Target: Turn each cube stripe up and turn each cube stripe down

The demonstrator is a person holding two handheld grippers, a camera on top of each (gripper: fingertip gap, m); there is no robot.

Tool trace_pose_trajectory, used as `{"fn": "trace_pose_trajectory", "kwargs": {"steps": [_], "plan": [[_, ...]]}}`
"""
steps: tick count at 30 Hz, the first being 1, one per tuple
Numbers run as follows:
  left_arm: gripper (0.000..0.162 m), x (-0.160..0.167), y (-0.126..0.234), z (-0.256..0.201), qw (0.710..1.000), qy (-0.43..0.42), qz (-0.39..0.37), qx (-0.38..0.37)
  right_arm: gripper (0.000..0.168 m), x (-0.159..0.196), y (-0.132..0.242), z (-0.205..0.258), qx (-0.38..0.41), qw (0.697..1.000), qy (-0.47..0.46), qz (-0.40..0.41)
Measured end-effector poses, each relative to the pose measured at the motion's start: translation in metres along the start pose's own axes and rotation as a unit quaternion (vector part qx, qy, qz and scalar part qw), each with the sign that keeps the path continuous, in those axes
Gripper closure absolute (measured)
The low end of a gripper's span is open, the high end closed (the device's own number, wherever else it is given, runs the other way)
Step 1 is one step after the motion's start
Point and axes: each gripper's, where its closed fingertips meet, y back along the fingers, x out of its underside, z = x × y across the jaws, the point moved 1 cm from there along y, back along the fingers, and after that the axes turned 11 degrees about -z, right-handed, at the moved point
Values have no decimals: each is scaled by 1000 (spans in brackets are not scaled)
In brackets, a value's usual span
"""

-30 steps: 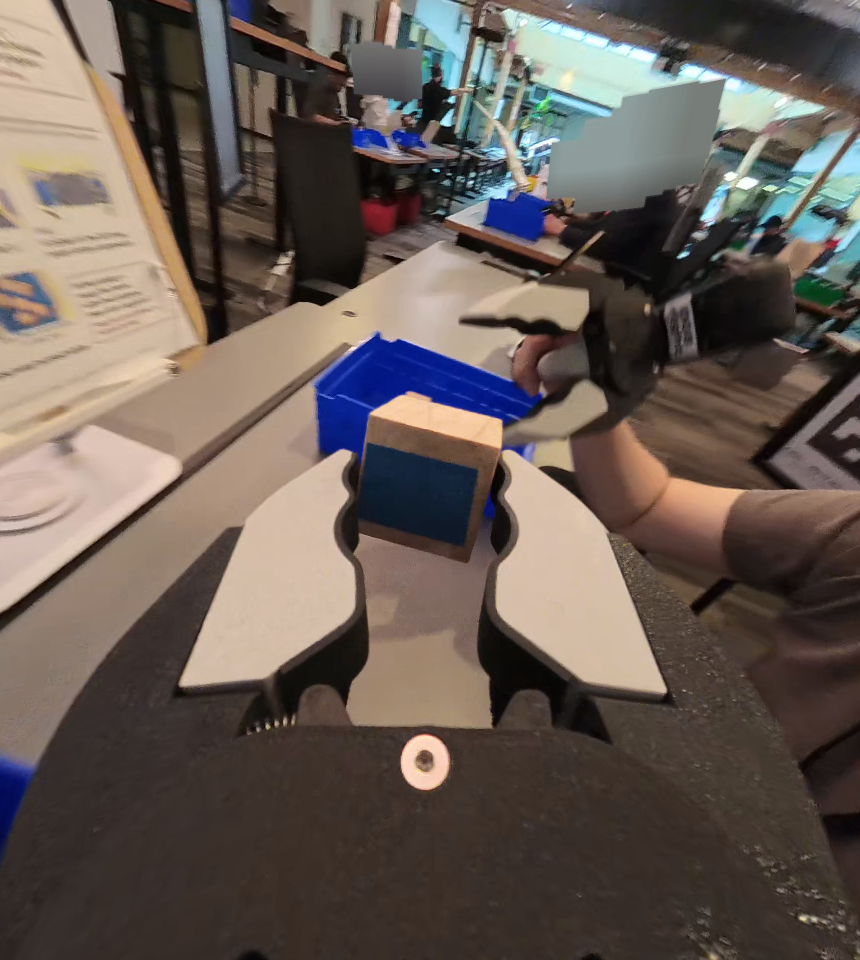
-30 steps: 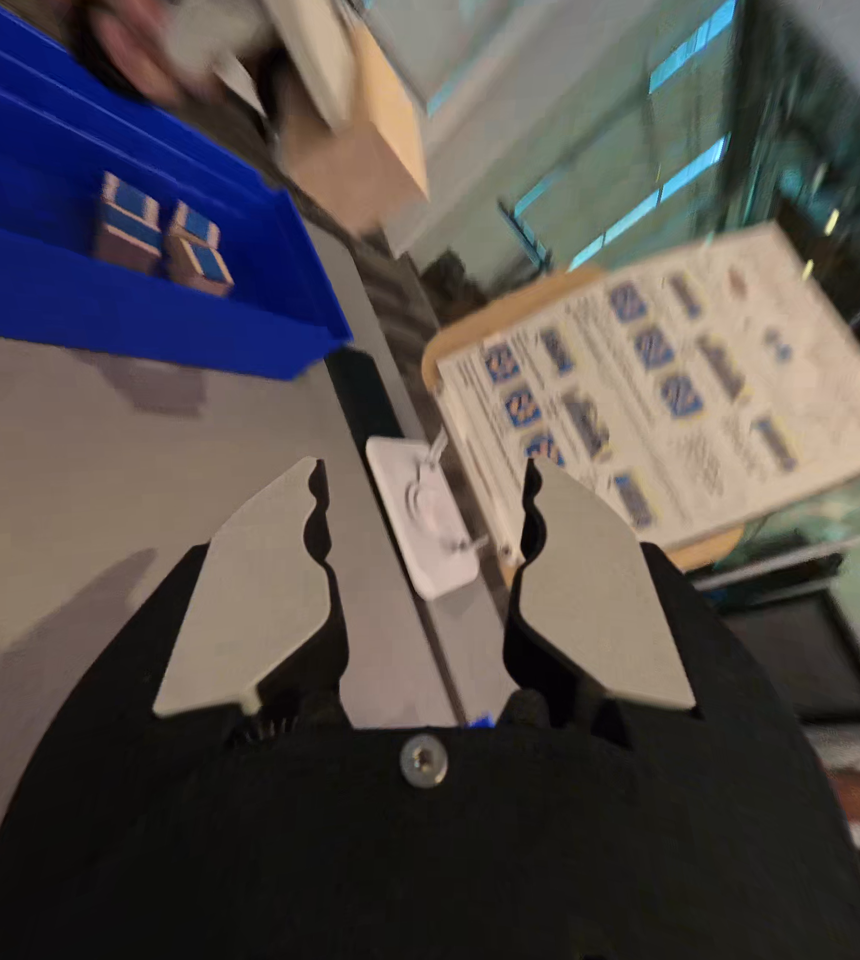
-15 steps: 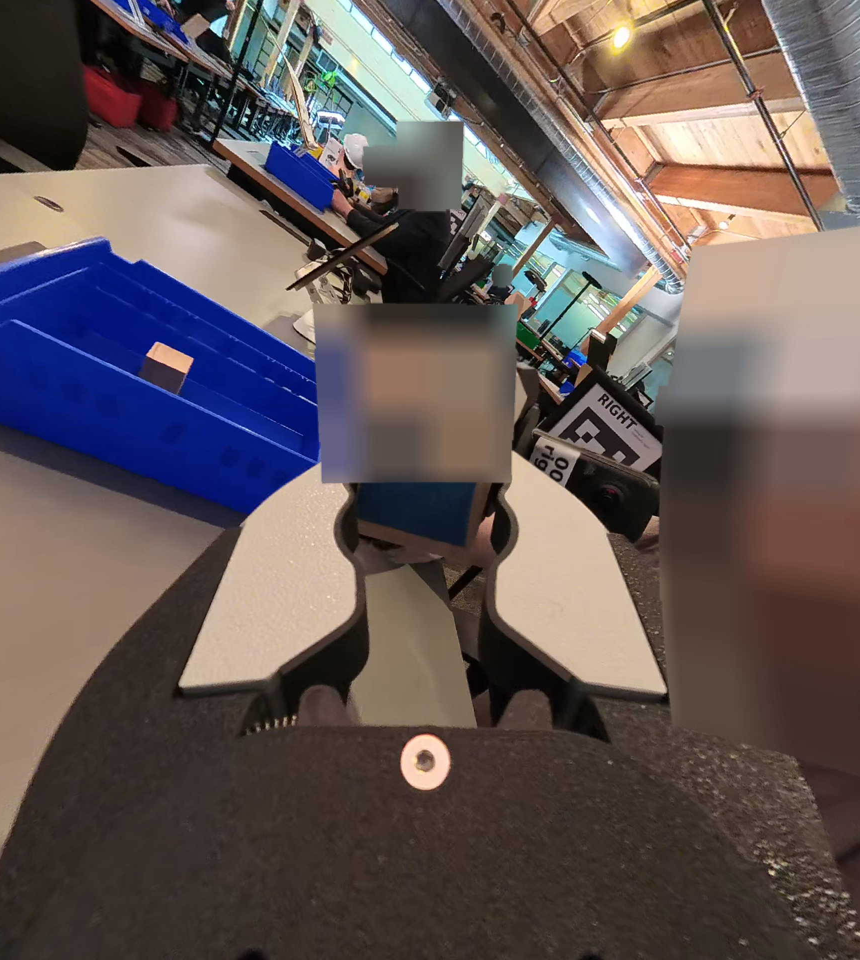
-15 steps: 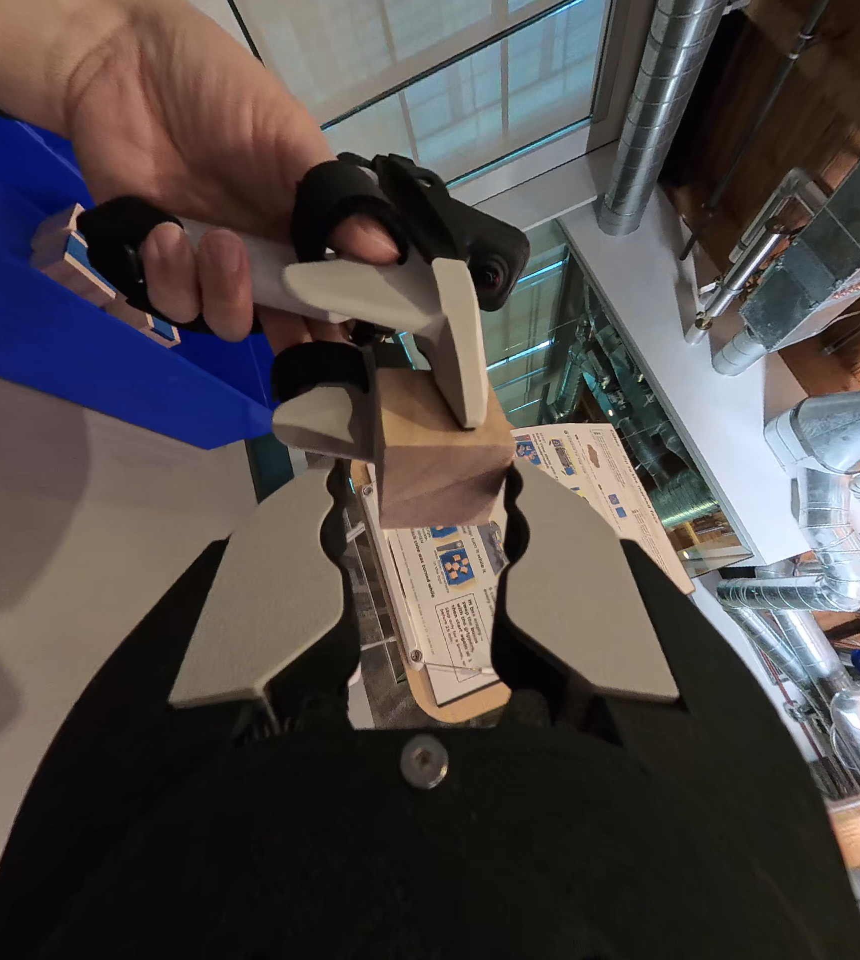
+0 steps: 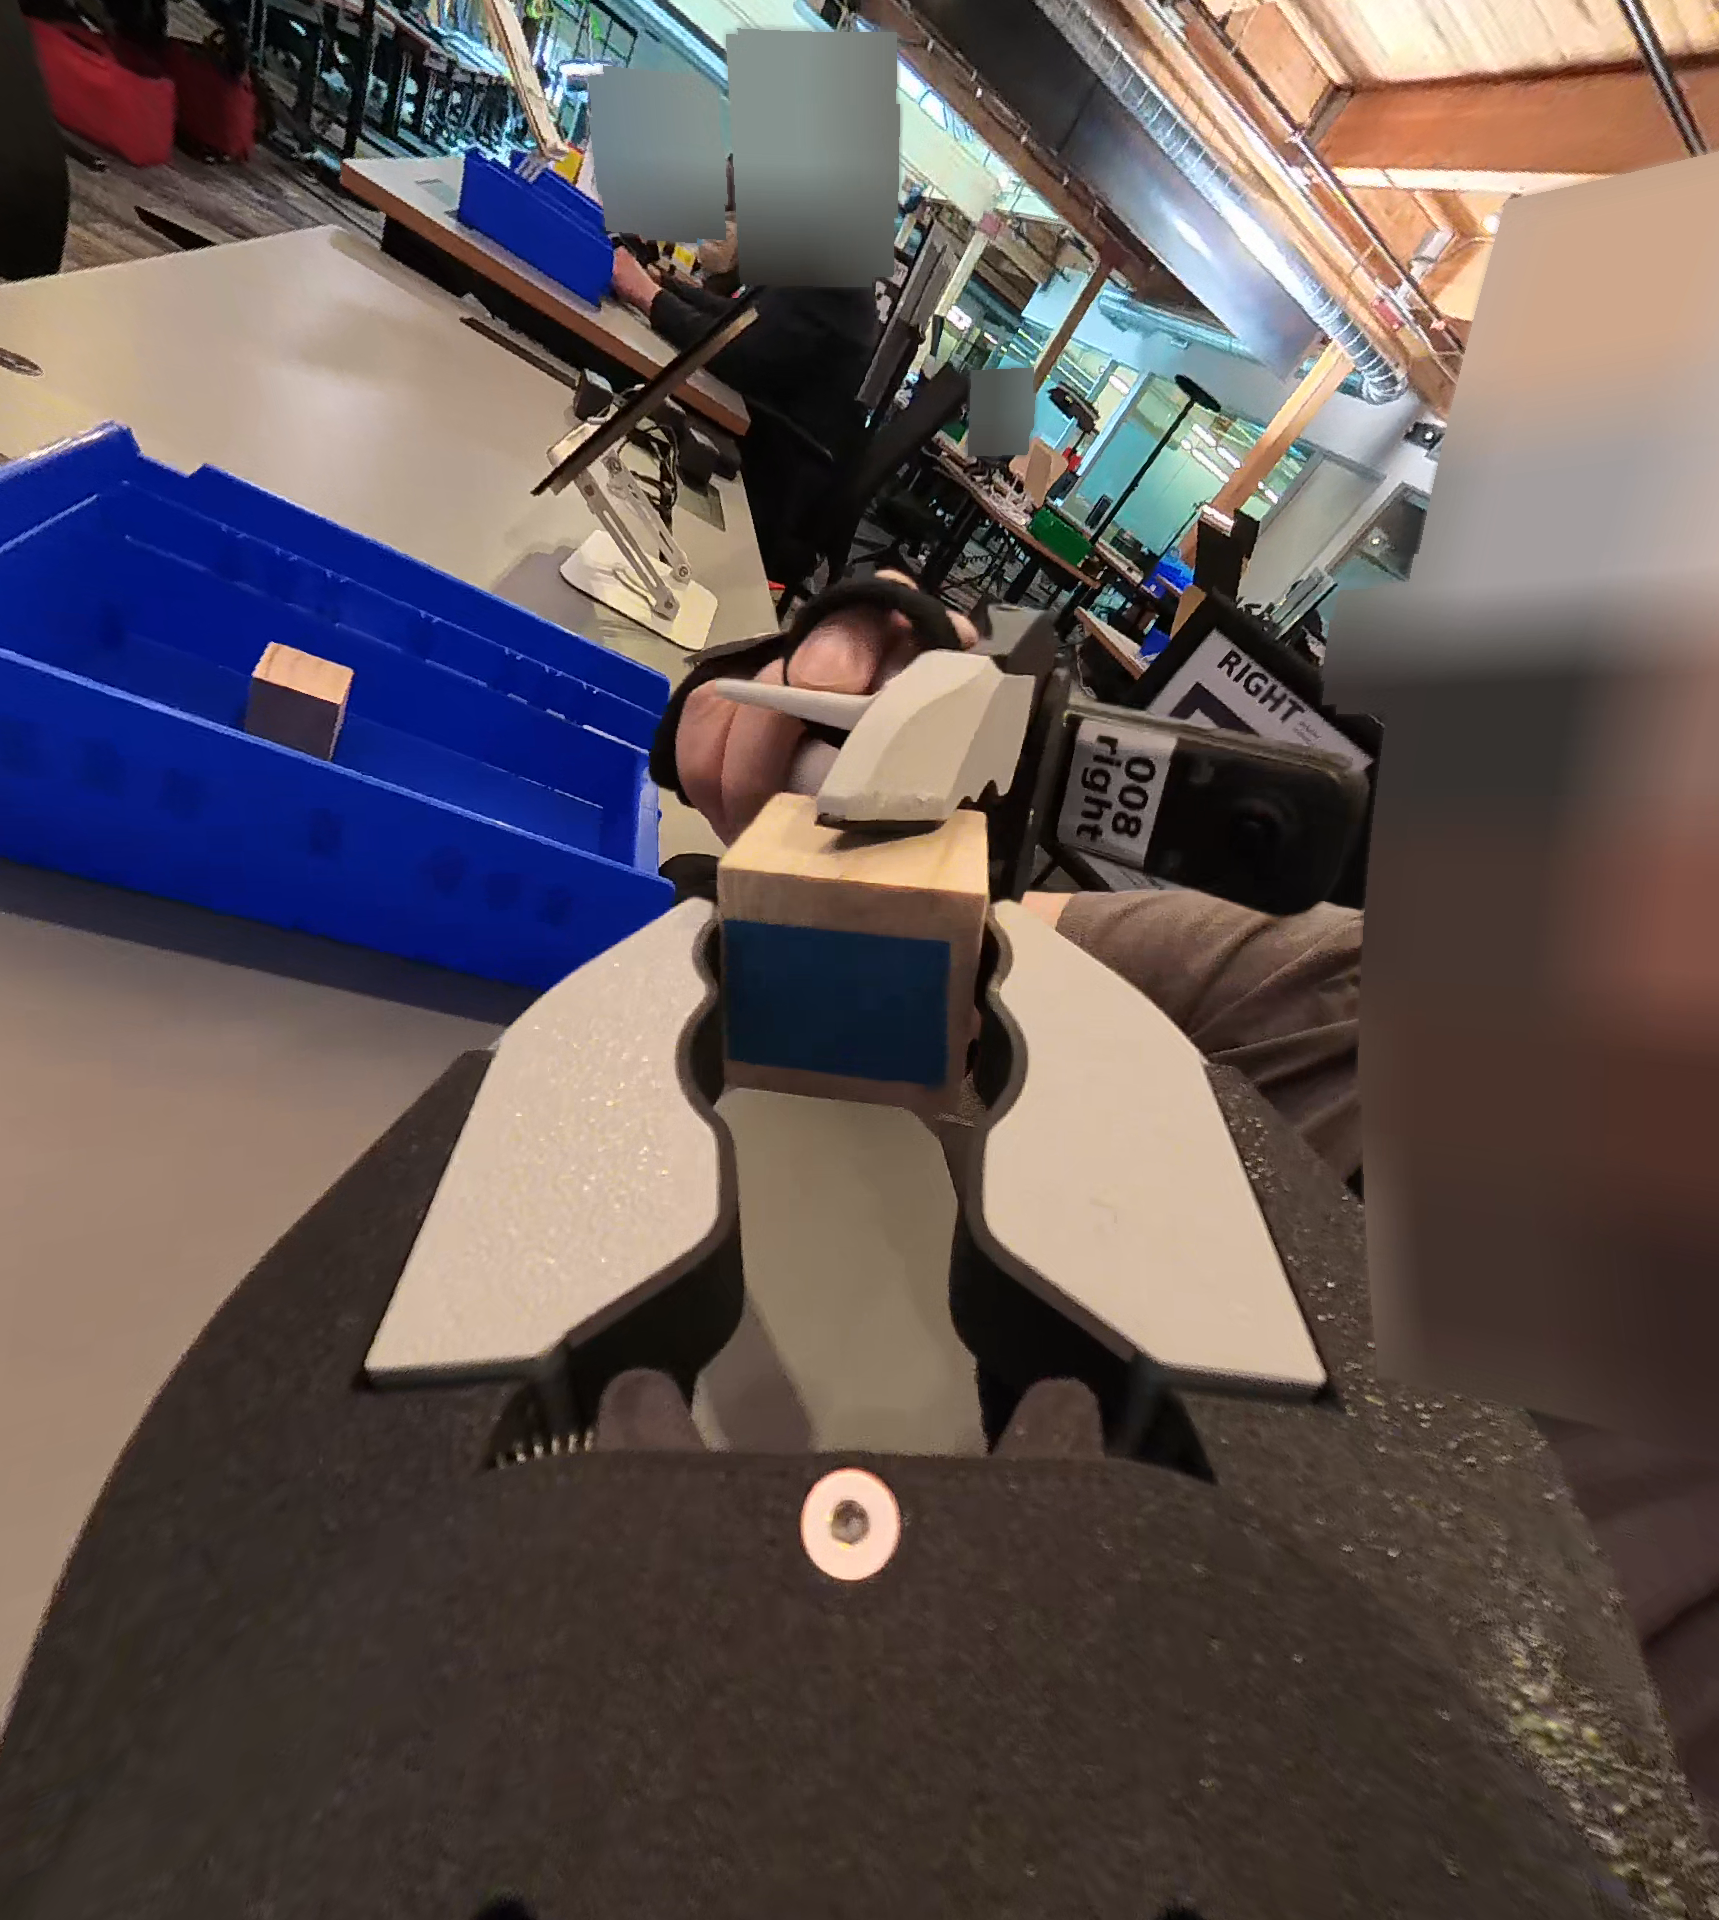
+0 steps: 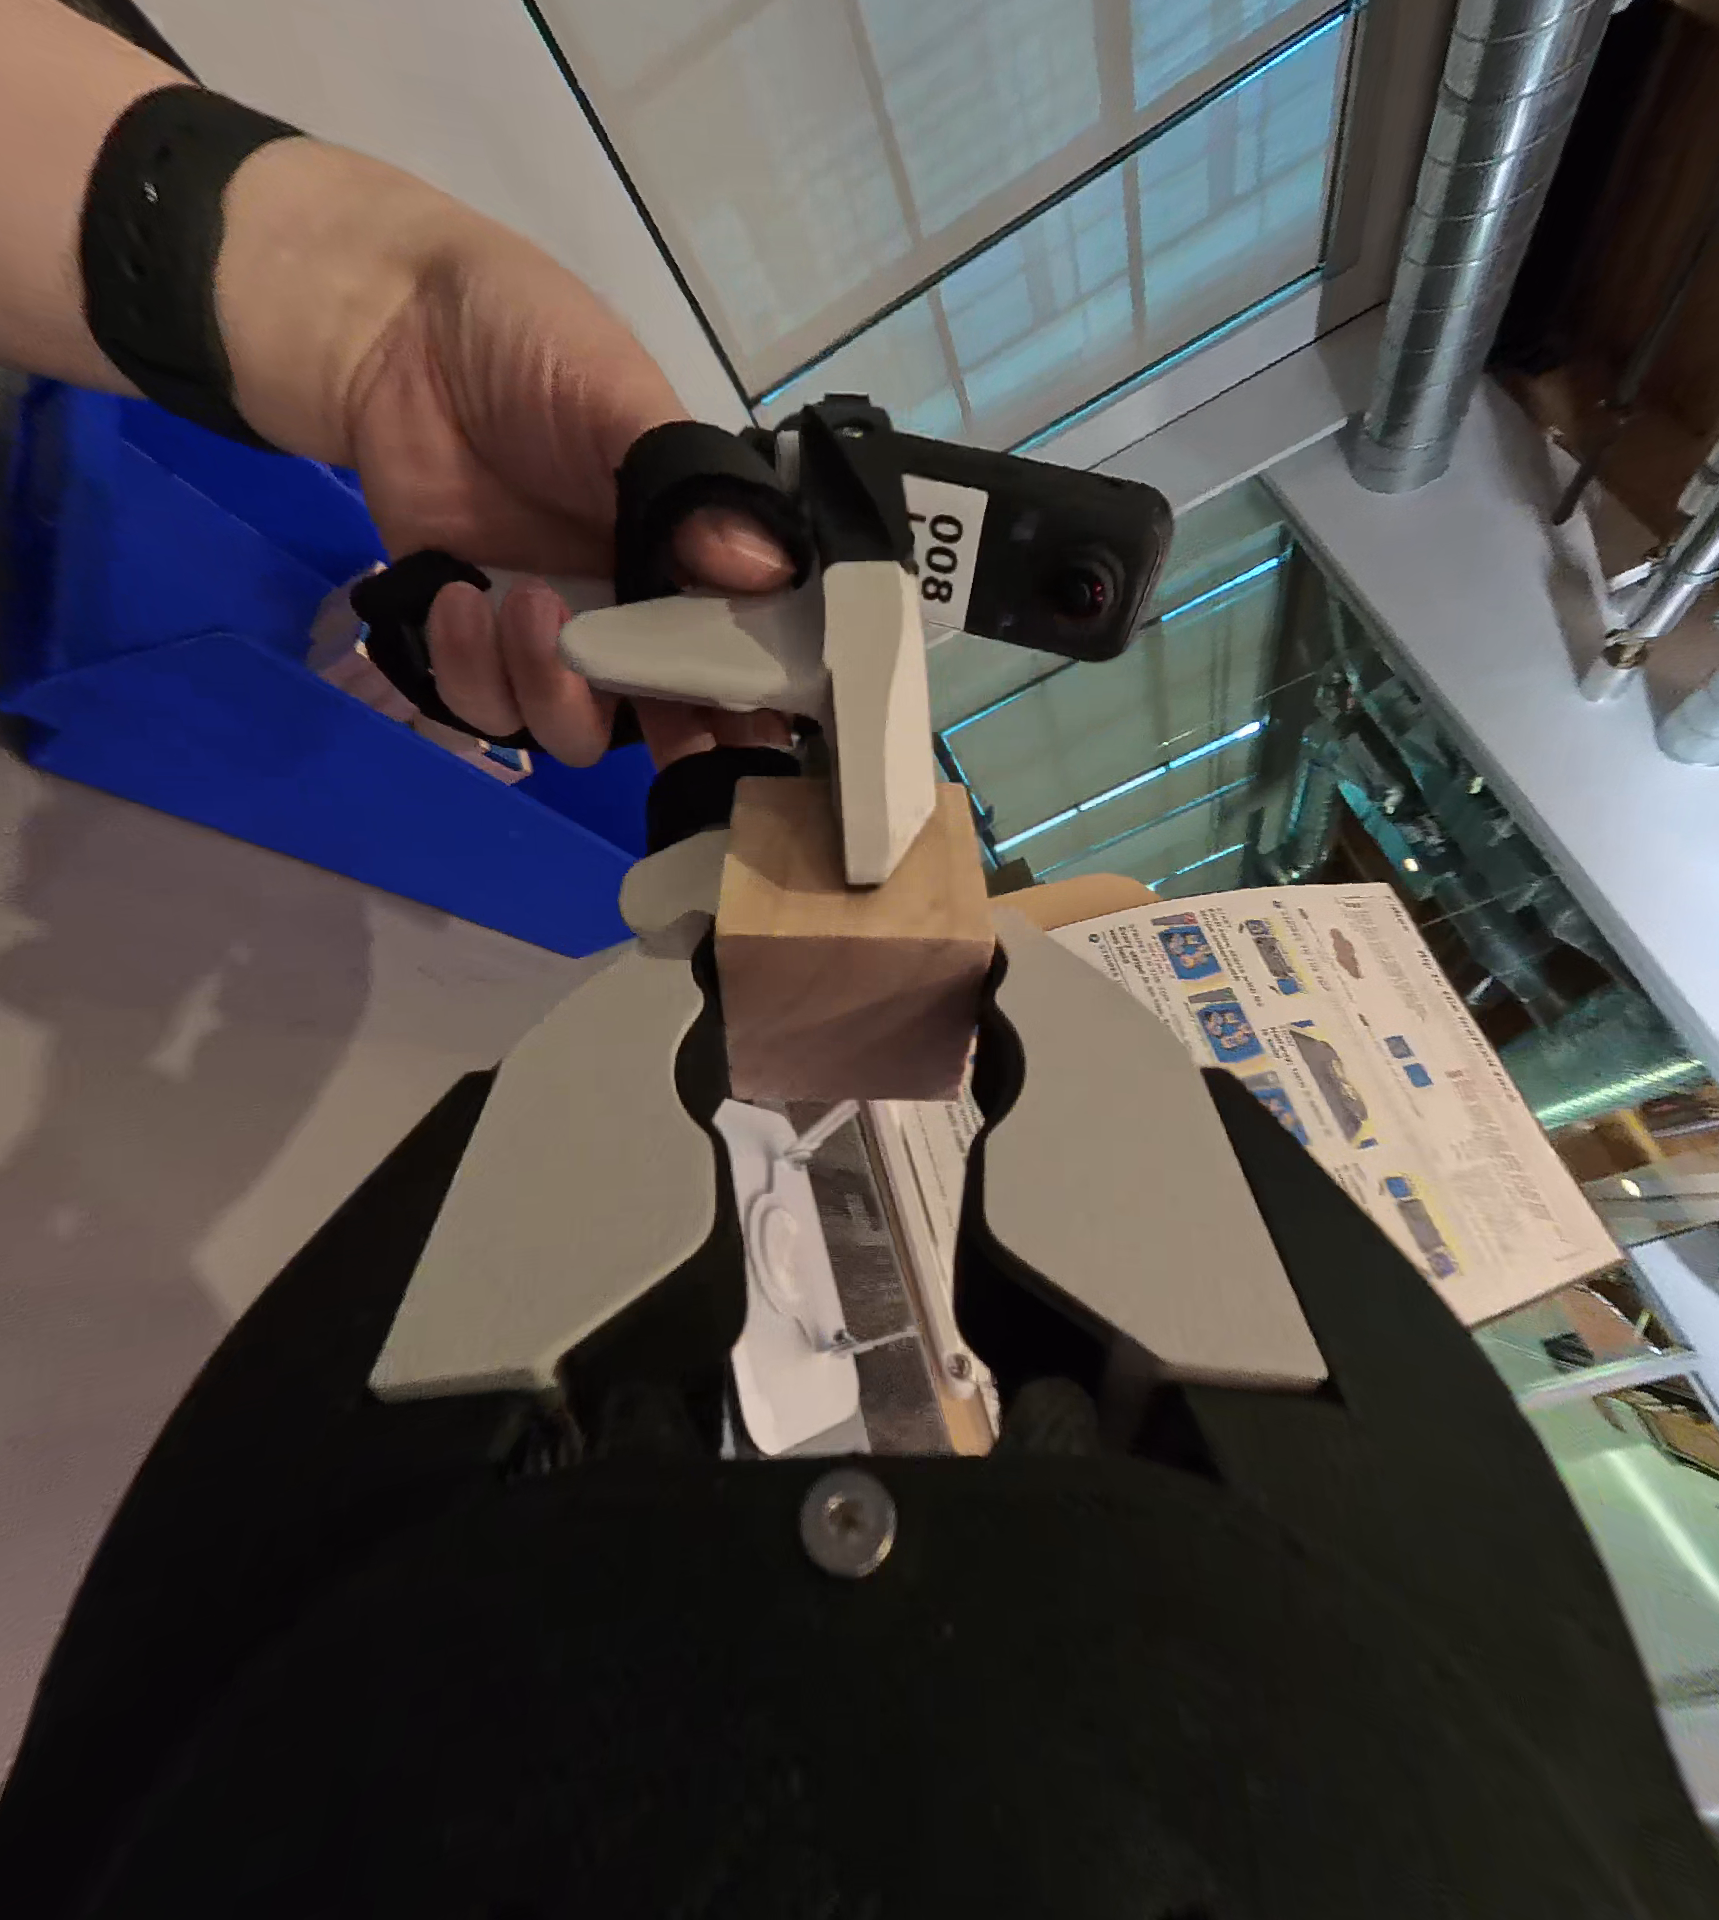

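Observation:
A wooden cube (image 5: 839, 997) is held in the air by both grippers at once. Its blue stripe face points at the left wrist camera. My left gripper (image 5: 850, 935) is shut on its left and right sides. The right gripper's upper finger (image 5: 896, 748) presses on the cube's top; its other finger lies under the cube. In the right wrist view my right gripper (image 6: 850, 956) is shut on the cube (image 6: 850, 1003), which shows plain wood, with the left gripper's finger (image 6: 876, 727) across its top. A blue bin (image 5: 211, 831) holds another cube (image 5: 299, 712).
The grey table (image 5: 107, 1143) lies below. The blue bin (image 6: 315, 748) is behind the left hand (image 6: 439, 416). An instruction sheet on a board (image 6: 1354, 1091) and its white stand base (image 6: 782, 1299) stand beyond. A tablet stand (image 5: 626, 540) is behind the bin.
A second ago only my left gripper held the cube and my right gripper was open and apart. The right gripper has come in and shut on the same cube.

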Motion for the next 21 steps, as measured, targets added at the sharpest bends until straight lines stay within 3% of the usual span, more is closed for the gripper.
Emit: {"fn": "trace_pose_trajectory", "kwargs": {"steps": [1,5,8,10,12,15,18,21], "plan": [[115,0,1,-1,1000,-1,0,1,123,1,1,-1,-6,1000,-5,3],[104,-11,13,-1,1000,9,-14,-10,123,29,24,-31,-18,996,-20,89],[107,-25,29,1,998,-22,-37,-47,123,95,76,-67,-12,953,-195,231],[108,-32,38,0,995,-52,-41,-72,123,152,122,-71,14,867,-376,326],[110,-36,46,0,991,-83,-38,-102,123,207,164,-54,43,753,-516,406],[110,-39,52,3,983,-115,-33,-141,122,273,207,-6,44,620,-587,518],[112,-38,53,3,982,-114,-29,-148,122,304,227,37,17,527,-602,599],[112,-35,52,3,981,-116,-19,-151,122,312,232,56,9,492,-601,630]]}}
